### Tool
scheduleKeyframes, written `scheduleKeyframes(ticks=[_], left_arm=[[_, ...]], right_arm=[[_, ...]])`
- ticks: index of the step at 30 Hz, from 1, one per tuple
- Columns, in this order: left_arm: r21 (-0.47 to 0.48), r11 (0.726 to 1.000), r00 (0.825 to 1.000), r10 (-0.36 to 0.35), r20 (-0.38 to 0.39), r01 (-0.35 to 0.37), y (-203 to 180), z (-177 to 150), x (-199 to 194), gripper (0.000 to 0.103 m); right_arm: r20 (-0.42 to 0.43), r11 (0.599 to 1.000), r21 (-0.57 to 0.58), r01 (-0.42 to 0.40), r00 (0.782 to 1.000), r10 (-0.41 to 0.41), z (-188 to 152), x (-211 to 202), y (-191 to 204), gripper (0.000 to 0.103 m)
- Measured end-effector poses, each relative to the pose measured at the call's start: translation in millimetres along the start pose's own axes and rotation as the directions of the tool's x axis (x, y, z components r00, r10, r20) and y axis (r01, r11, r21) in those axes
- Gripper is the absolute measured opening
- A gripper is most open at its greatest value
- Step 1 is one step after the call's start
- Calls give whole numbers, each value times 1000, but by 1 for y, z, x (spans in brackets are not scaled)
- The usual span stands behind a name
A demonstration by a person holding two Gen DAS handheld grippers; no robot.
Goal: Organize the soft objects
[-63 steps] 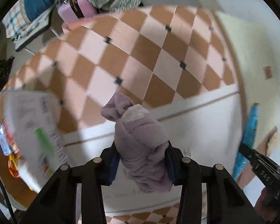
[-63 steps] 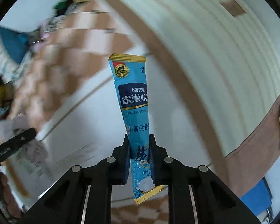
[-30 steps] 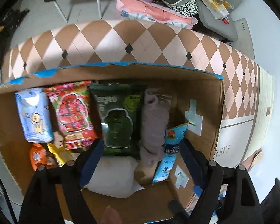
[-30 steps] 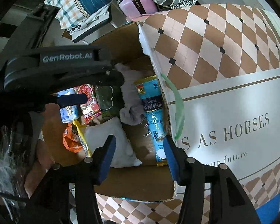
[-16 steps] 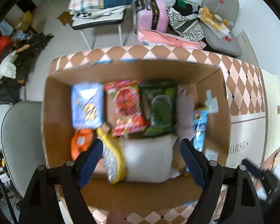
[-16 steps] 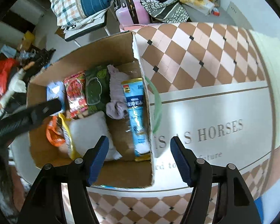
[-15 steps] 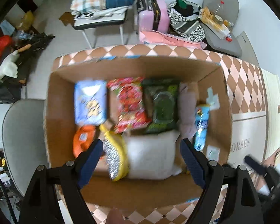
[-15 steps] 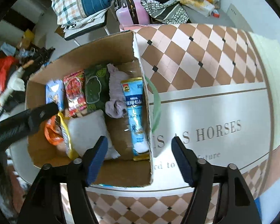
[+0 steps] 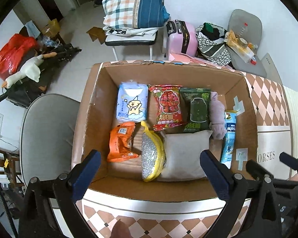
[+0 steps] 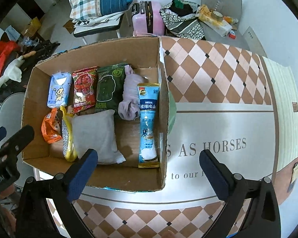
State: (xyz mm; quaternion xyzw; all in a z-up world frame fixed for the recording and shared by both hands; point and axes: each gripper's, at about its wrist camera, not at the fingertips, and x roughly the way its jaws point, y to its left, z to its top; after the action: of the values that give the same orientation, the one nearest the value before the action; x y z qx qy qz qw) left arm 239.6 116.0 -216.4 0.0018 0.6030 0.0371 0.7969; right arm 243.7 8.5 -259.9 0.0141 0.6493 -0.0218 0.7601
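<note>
From the left wrist, the left gripper [image 9: 151, 170] hangs over the cardboard box [image 9: 93, 107], jaws wide apart and empty; the rolled lilac cloth [image 9: 216, 115] lies at two o'clock in the box, touching the blue Nestle sachet [image 9: 229, 136]. From the right wrist, the right gripper [image 10: 149, 170] is likewise spread and empty, with cloth [image 10: 130, 97] and sachet [image 10: 148, 125] side by side toward twelve o'clock, beside a grey pillow [image 10: 95, 134].

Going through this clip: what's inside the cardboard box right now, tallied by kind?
Flat printed packets: 4 (light blue, red, green, orange)
Long blue milk-powder sachet: 1
Cloth pieces: 2 (mauve cloth, grey pillow)
Yellow-rimmed silver item: 1
Total: 8
</note>
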Motion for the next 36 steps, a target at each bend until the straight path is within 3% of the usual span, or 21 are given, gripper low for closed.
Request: scheduleKeyframes(ticks=[9,15,23,27,36], left_arm=[[-4,1000,999,-9,32,9,1,-12,-26,102],[32,999,987,-11,162,6,-11,-34,-105,102],[-2,1000,961,-23,274,24,-2,-67,-191,102],[-11,1000,958,-19,286,23,8,-80,-219,102],[-29,999,947,-25,322,36,16,-102,-262,102]], right_arm=[[34,1000,-13,-27,999,28,-12,-24,-2,103],[140,998,-17,-54,989,56,-38,-91,-13,103],[312,998,-3,-60,948,58,-88,-197,-31,103],[375,999,-21,-43,926,47,-110,-243,-32,103],[475,998,-56,14,880,14,-146,-306,-26,103]])
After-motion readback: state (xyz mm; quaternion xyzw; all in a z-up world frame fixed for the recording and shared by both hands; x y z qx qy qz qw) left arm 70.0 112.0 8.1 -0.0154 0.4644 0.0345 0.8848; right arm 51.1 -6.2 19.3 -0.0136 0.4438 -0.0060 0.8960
